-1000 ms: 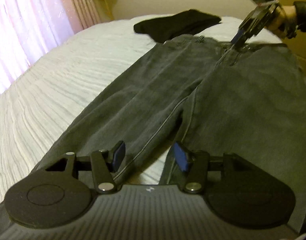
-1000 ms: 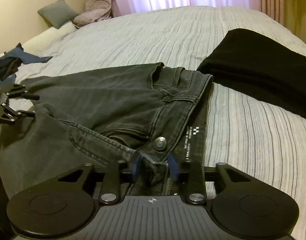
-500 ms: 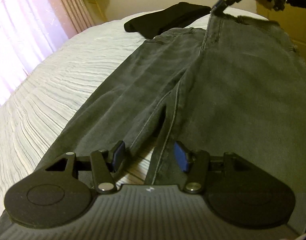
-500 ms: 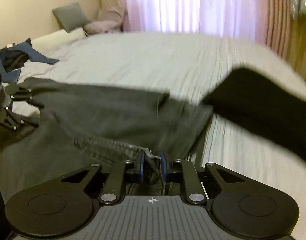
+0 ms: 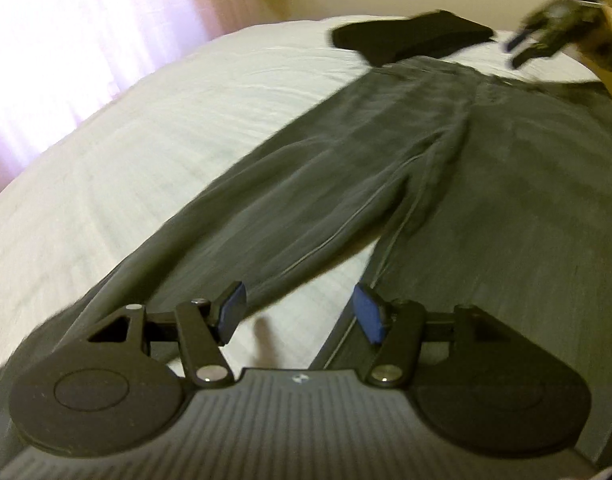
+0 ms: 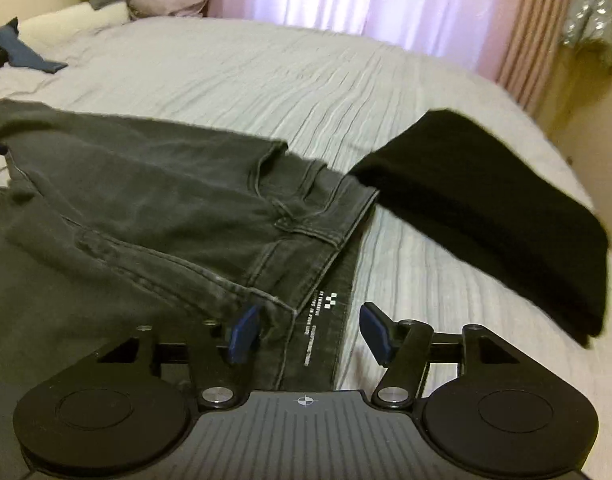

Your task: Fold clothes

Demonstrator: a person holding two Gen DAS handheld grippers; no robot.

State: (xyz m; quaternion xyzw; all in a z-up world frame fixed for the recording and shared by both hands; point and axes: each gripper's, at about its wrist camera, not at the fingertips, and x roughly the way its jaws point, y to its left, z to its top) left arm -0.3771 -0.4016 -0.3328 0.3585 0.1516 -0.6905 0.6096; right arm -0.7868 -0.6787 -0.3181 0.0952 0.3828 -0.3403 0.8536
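The jeans [image 5: 386, 184] lie flat on the striped bed cover [image 5: 145, 152], spread out w/ the two legs apart in a narrow V. Their long axis runs from the left gripper [image 5: 297, 312] at the leg end to the right gripper [image 6: 310, 332] at the waistband [image 6: 338, 240]. So each hand stands at one end of the garment, and the length of the jeans is betw. them.

Left gripper: jaws are opening, spread wide, nothing pinched. Betw. its pads I see only bare bed cover in the gap of the two legs; the inner edge of one leg passes just beside the right pad.

Right gripper: jaws are opening also. The waistband w/ its printed inner label [image 6: 326, 304] lies betw. the pads, but the pads do not press on it (there is space on both sides), so the cloth is released. In the left wrist view the right gripper [image 5: 524, 46] shows blurred, above the waist end.

A folded black garment [image 6: 486, 208] lies just beside the waistband, on the far side, and its corner seems to touch the waist; I cannot tell for sure.

My judgement: the next fold is prob. leg over leg, along the long axis. For this the left hand is nearer to the hems and the right hand nearer to the waist, each must take the outer edge on the same side.
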